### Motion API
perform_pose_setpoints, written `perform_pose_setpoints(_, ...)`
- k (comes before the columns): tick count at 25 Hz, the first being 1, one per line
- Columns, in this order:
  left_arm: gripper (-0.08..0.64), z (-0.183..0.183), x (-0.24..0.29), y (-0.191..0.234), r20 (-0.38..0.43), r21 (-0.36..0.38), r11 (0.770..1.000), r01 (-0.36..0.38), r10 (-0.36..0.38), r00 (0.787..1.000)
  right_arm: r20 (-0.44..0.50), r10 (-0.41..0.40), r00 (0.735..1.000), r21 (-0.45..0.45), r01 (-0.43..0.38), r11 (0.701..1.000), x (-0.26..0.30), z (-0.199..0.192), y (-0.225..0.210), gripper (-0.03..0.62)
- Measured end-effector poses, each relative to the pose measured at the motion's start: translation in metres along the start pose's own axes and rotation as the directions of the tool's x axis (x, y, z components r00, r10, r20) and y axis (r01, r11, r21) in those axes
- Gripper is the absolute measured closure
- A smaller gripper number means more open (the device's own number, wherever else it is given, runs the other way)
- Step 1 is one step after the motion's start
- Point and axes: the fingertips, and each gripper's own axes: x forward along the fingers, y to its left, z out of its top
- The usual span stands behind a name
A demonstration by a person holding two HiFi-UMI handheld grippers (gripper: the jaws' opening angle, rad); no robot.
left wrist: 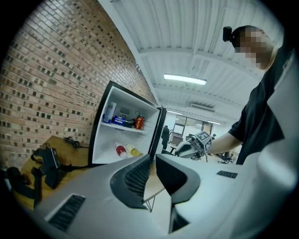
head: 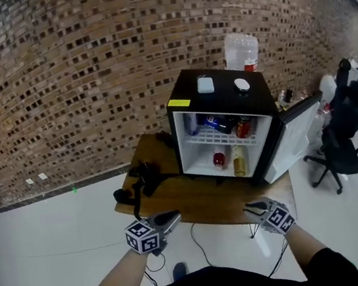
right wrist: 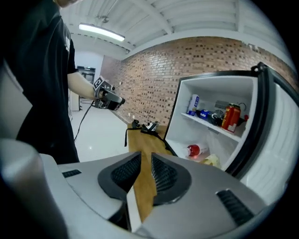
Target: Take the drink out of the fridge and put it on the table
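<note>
Fridge [head: 224, 89] open, drinks [head: 219, 159] inside. Left gripper [head: 173, 218] and right gripper [head: 249, 208] before fridge, jaws narrowly apart, empty.

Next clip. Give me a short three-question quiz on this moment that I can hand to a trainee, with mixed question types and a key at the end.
1. True or false: the fridge has its door shut.
2. Multiple choice: what do the left gripper and the right gripper hold?
A) a can each
B) one bottle between them
C) nothing
3. Fill in the blank: the red can stands on the ______ shelf of the fridge.

Key
1. False. The door is swung open.
2. C. Both grippers hang in front of the table, each with a narrow gap between its jaws and nothing in it.
3. Upper.
</note>
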Motion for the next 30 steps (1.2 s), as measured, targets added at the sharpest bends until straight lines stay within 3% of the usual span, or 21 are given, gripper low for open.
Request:
perform_pose_setpoints(2, 0.522, 0.002, 0.006, 0.031, -0.016, 0.023, 0.999, 0.032, -0.032, 0.999, -0.094, -0.014, 0.995, -0.084, 0.006, 0.996, 0.037, 0.003, -0.021, 0.460)
perform_pose_setpoints(4, 0.522, 0.006, 0.005, 0.060, -0.030, 0.033, 0.998, 0.058, -0.057, 0.998, -0.226, -0.020, 0.974, -0.191, -0.024, 0.981, 0.078, 0.003, -0.038, 0.418)
perform_pose_setpoints(9, 0.522, 0.009, -0.003, 0.110, -0.077, 0.014, 0.994, 0.110, -0.108, 0.991, -0.492, -0.120, 0.862, -0.454, -0.136, 0.881, 0.161, -0.005, -0.097, 0.325)
perform_pose_setpoints(11, 0.522, 0.010, 0.002, 0.120, -0.077, -0.015, 0.994, 0.111, -0.111, 0.991, -0.557, -0.190, 0.809, -0.543, -0.181, 0.820, 0.180, -0.014, -0.131, 0.307)
perform_pose_setpoints(14, 0.522, 0.002, 0.013, 0.125, -0.095, -0.028, 0.994, 0.106, -0.109, 0.990, -0.593, -0.305, 0.745, -0.677, -0.257, 0.689, 0.208, -0.030, -0.179, 0.307)
perform_pose_setpoints(18, 0.522, -0.005, 0.032, 0.134, -0.100, -0.033, 0.998, 0.054, -0.057, 0.993, -0.604, -0.444, 0.662, -0.773, -0.350, 0.530, 0.236, -0.056, -0.229, 0.307)
perform_pose_setpoints(20, 0.522, -0.006, 0.041, 0.134, -0.083, -0.066, 0.998, 0.019, -0.025, 0.996, -0.582, -0.489, 0.649, -0.807, -0.390, 0.444, 0.251, -0.064, -0.245, 0.273)
perform_pose_setpoints(22, 0.522, -0.008, 0.049, 0.135, -0.087, -0.076, 0.997, -0.003, -0.004, 0.996, -0.563, -0.507, 0.652, -0.826, -0.416, 0.381, 0.266, -0.067, -0.258, 0.267)
perform_pose_setpoints(26, 0.522, -0.007, 0.055, 0.143, -0.078, -0.086, 0.996, -0.037, 0.031, 0.997, -0.569, -0.506, 0.648, -0.820, -0.490, 0.295, 0.288, -0.073, -0.270, 0.213)
perform_pose_setpoints(30, 0.522, -0.007, 0.051, 0.155, -0.073, -0.093, 0.993, -0.071, 0.064, 0.995, -0.598, -0.497, 0.629, -0.786, -0.580, 0.212, 0.307, -0.085, -0.272, 0.212)
